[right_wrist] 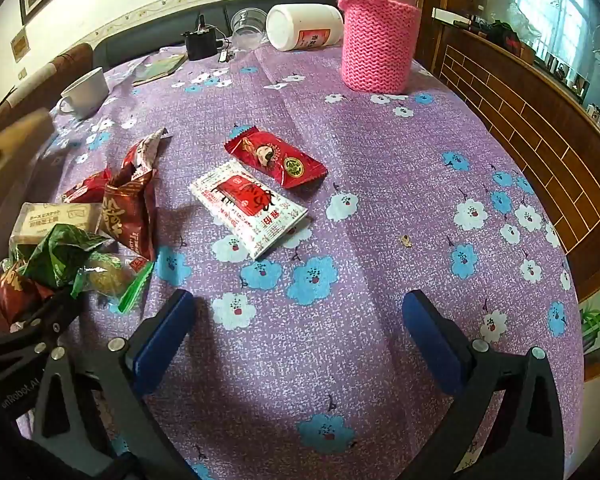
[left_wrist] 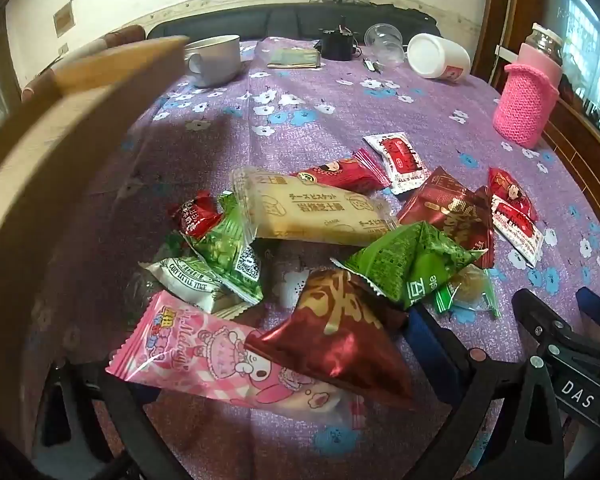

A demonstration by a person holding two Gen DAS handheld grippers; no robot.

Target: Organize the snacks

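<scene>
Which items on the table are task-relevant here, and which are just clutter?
Job:
- pink My Melody wrapper
- dark red foil triangular pack
- green triangular pack
- long beige biscuit pack
- white-and-red flat sachet
- red candy wrapper

Lying about:
- pink knitted bottle sleeve
- white ceramic cup
- tipped white plastic jar
- clear plastic cup

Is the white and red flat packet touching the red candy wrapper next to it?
Apart. The right wrist view shows a thin strip of purple tablecloth between the white and red flat packet and the red candy wrapper.
</scene>
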